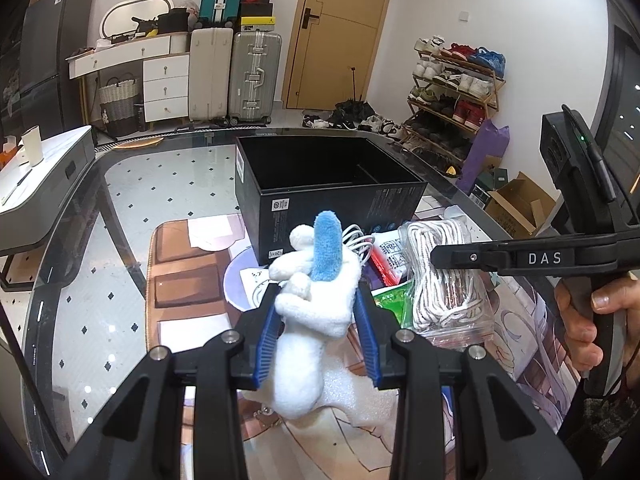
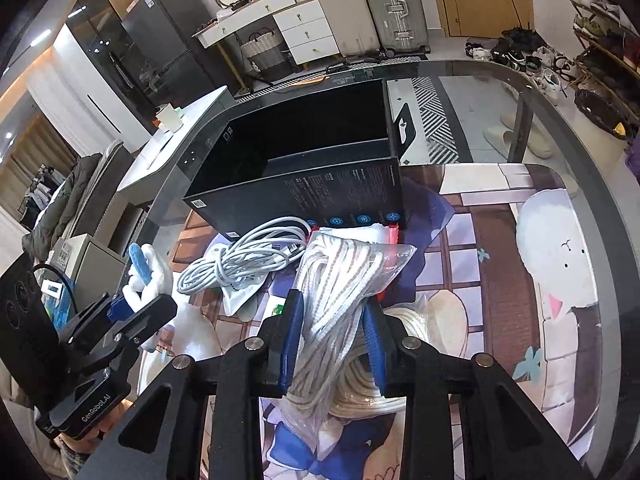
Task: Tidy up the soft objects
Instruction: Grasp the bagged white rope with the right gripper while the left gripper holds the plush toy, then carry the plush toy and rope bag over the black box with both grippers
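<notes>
A white plush toy point(image 1: 316, 312) with a blue ear sticks up between the blue pads of my left gripper point(image 1: 318, 292), which is shut on its body. It shows at the left edge of the right wrist view as plush toy point(image 2: 150, 268) in the left gripper point(image 2: 140, 304). A clear bag of white rope point(image 2: 340, 276) lies on the picture mat, and my right gripper point(image 2: 334, 298) straddles it, fingers open on either side of the bag. Seen from the left wrist, the right gripper point(image 1: 436, 256) hovers over the rope bag point(image 1: 440, 280). Behind stands an open black box point(image 1: 328, 168).
A coiled white cable point(image 2: 240, 256) lies in front of the black box point(image 2: 300, 148). A cream rope coil point(image 2: 360, 392), white foam point(image 1: 360, 396) and a green packet point(image 1: 394, 300) crowd the mat. The glass table's rim point(image 1: 40, 308) curves left. A hand point(image 1: 588, 320) holds the right gripper.
</notes>
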{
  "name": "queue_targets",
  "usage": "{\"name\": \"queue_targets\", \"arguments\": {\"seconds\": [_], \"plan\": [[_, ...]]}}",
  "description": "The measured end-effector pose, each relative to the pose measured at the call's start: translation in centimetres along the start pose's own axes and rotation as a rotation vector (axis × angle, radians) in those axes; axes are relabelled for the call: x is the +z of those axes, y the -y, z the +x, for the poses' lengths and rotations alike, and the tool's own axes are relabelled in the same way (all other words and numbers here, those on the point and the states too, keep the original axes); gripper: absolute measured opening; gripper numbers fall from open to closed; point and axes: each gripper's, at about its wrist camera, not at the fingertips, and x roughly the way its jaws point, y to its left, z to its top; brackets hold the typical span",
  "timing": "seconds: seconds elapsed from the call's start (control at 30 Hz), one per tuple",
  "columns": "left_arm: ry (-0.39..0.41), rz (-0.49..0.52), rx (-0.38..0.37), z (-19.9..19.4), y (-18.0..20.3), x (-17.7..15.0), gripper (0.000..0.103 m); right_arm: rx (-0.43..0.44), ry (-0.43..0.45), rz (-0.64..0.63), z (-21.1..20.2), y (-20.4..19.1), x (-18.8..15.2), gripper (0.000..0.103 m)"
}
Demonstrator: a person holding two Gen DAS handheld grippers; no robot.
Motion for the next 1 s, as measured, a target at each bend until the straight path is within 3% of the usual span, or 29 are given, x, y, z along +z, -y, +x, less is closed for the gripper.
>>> {"name": "queue_targets", "arguments": {"seconds": [0.17,0.5,0.67,0.77,0.8,1.0], "plan": [[-0.006,0.004,0.001,0.0,0.1,0.1,0.035,-0.037,-0.008,-0.015,0.0,-0.4,0.7,0.048],[-0.024,-0.004,0.012,-0.1,0.0,0.0,0.035,-0.167,-0.059,-0.093,2.2,-3.6,1.2,0.049],[-0.025,-0.009,0.007,-0.1,0.1,0.0,0.035,-0.186,-0.075,-0.095,3.2,-4.6,1.6,0.050],[-0.024,-0.007,0.001,-0.2,0.2,0.0,0.035,-0.190,-0.073,-0.107,3.2,-4.9,1.6,0.036],[-0.024,-0.006,0.002,-0.3,0.2,-0.1,0.035,-0.195,-0.066,-0.112,3.0,-5.0,1.7,0.025],[-0.019,-0.012,-0.003,-0.4,0.0,0.0,0.035,-0.148,-0.042,-0.116,1.1,-5.1,1.7,0.017]]}}
